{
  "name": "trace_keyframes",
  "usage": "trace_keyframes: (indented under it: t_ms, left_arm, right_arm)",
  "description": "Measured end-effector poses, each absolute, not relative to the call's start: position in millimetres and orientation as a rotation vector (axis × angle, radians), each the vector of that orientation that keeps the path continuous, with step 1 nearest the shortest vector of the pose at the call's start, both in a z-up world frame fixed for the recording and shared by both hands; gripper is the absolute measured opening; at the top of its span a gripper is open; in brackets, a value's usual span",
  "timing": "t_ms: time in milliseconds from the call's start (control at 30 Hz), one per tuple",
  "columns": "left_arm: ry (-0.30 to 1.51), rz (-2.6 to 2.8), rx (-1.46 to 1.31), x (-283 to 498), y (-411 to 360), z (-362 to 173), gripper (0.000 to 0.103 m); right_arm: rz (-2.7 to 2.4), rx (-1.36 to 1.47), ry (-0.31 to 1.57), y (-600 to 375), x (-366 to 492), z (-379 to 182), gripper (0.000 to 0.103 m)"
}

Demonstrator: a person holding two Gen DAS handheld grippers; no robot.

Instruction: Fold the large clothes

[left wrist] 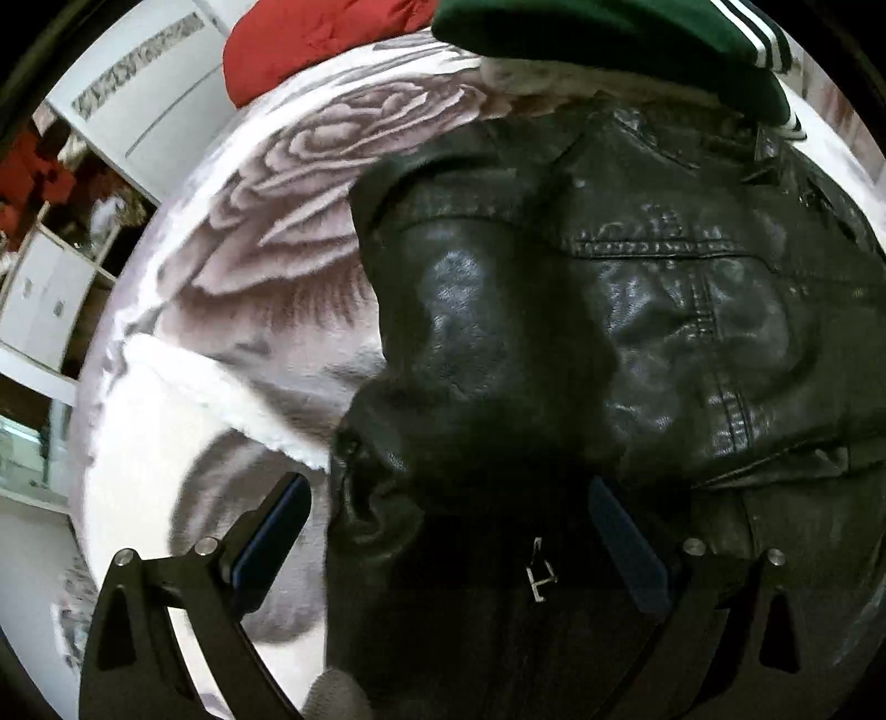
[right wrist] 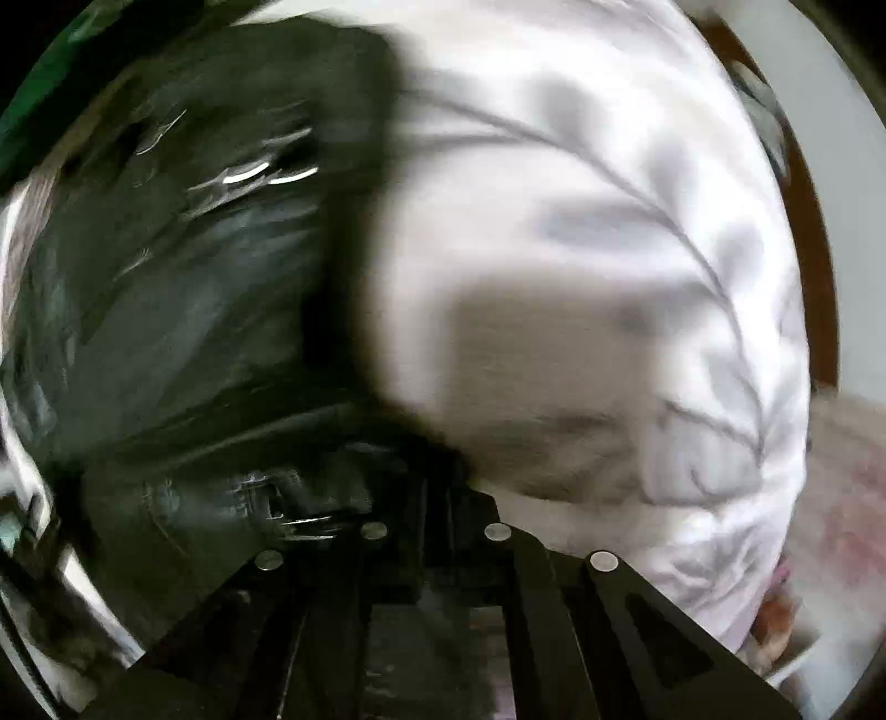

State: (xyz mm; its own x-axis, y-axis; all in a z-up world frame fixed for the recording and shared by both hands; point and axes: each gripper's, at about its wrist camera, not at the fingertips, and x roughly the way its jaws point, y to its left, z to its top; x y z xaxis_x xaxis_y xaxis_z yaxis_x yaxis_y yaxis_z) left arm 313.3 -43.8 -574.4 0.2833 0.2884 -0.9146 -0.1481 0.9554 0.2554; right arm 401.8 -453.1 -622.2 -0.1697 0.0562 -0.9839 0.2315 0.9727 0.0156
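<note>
A black leather jacket (left wrist: 637, 310) lies on a bed with a rose-patterned blanket (left wrist: 288, 183). My left gripper (left wrist: 448, 531) is open, its blue-padded fingers (left wrist: 271, 531) spread wide over the jacket's lower left edge, with a zip pull (left wrist: 540, 576) between them. In the right wrist view the jacket (right wrist: 183, 310) is blurred at left. My right gripper (right wrist: 437, 498) has its fingers close together and looks shut on the jacket's dark edge; the fingertips are hidden in the leather.
A green garment with white stripes (left wrist: 609, 33) and a red one (left wrist: 310, 39) lie at the bed's far side. White cupboards (left wrist: 50, 299) stand to the left. The white leaf-patterned cover (right wrist: 609, 249) fills the right wrist view's right half.
</note>
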Motion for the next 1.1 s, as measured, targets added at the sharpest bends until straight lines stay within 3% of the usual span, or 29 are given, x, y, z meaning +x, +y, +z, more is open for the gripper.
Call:
trace_keyframes:
  t_ms: [67,167,233,300,433,633,867,1100]
  left_arm:
    - [1.25,0.29,0.12,314,-42,-573,0.103]
    - [1.255,0.299,0.129,315,-44,-569,0.103]
    - [1.234,0.326,0.161,312,-50,-559,0.103]
    - [1.207,0.369,0.205,303,-61,-543,0.103]
    - [1.18,0.481,0.283,269,-107,-512,0.103]
    - [1.243,0.545,0.379,204,-237,-501,0.103]
    - [1.36,0.397,0.44,173,-397,-544,0.103]
    - [1.443,0.375,0.462,190,-420,-608,0.102]
  right_arm:
    - [-0.225,0.061,1.788,-465,391,-634,0.018]
    - [-0.188,0.177,1.745,-483,380,-612,0.021]
    - [-0.143,0.189,1.7,-487,373,-590,0.045]
    - [-0.104,0.188,1.684,-489,363,-575,0.054]
    - [-0.026,0.125,1.684,-492,342,-559,0.063]
    - [0.037,0.112,1.691,-536,312,-549,0.063]
    - [-0.014,0.153,1.701,-646,315,-535,0.063]
    - [0.096,0.344,1.686,-687,361,-557,0.063]
